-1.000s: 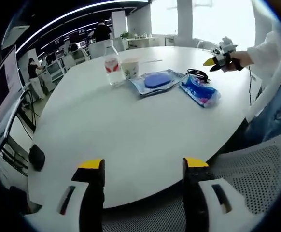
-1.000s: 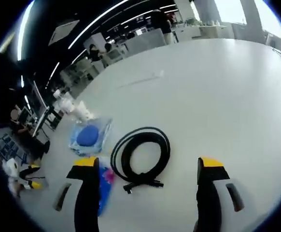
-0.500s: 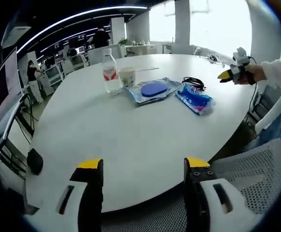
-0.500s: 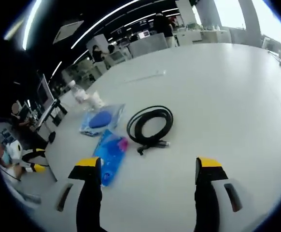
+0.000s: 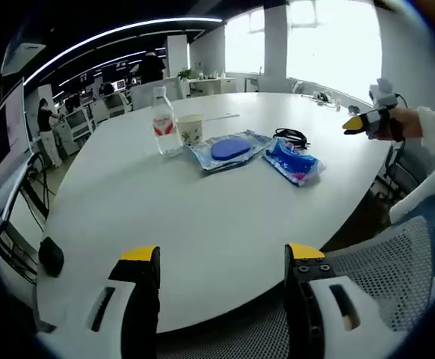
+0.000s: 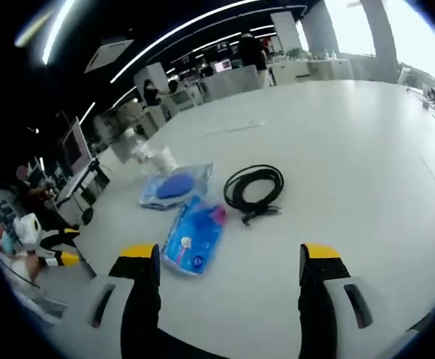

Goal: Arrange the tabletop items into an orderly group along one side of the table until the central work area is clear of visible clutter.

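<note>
- The left gripper point(image 5: 220, 258) hangs at the near edge of the white table point(image 5: 165, 202), jaws spread wide with nothing between them.
- The right gripper point(image 6: 230, 258) is likewise wide open and empty above the table.
- Beyond it lie a blue packet point(image 6: 195, 235), a coiled black cable point(image 6: 255, 187) and a bagged blue disc point(image 6: 174, 185).
- A water bottle point(image 5: 162, 121) and paper cup point(image 5: 190, 129) stand just beside the disc.

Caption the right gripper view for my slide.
Open right gripper faces coiled black cable and blue packets on white table.
</note>
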A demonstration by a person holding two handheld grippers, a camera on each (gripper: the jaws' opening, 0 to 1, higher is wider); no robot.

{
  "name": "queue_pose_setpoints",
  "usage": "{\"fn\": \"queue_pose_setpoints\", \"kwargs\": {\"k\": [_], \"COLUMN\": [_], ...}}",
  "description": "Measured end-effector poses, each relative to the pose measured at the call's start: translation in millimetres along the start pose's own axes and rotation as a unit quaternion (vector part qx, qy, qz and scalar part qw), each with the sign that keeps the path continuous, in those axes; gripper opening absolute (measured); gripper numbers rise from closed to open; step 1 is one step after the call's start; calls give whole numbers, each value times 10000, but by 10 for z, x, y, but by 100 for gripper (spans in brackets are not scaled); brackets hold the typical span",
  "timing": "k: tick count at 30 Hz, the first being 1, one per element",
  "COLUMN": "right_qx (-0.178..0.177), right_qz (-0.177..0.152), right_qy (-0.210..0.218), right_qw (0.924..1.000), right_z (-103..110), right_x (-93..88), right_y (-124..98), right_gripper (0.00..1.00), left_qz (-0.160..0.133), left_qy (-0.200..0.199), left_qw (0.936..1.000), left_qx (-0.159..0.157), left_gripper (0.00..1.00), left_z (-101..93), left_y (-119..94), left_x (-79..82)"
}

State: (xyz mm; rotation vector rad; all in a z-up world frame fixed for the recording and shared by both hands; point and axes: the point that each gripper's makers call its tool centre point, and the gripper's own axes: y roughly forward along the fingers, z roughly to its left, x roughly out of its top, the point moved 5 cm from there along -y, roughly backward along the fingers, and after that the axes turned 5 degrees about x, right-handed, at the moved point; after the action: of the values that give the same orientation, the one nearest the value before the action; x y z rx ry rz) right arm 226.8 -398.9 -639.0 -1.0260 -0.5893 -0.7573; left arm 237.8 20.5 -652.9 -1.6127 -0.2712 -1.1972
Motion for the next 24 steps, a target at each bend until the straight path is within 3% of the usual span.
{"fn": "queue_pose_setpoints", "kwargs": {"k": [7, 10, 13, 16, 24], "right_qx": [26, 94, -32, -131, -138], "right_qz": [-293, -376, -359, -236, 176], "right_qy": [382, 238, 99, -112, -565], "right_qw": [9988, 9990, 9993, 9996, 9982], "right_z": [197, 318, 296, 290, 246], "right_x": [-39, 6, 50, 116, 115], "right_y": [-9, -21, 22, 83, 98], "right_gripper": [72, 73, 73, 73, 73], "left_qz": [-51, -125, 39, 24, -83], "left_qy": [21, 316, 216, -32, -51], "left_qw": [10000, 9994, 9994, 9995, 9994], "left_qx": [28, 39, 276, 328, 339], "left_gripper": [66, 64, 63, 65, 65], "left_z": [18, -11, 80, 135, 124], "left_y": [14, 2, 8, 7, -15], "left_x": [33, 45, -7, -4, 25]}}
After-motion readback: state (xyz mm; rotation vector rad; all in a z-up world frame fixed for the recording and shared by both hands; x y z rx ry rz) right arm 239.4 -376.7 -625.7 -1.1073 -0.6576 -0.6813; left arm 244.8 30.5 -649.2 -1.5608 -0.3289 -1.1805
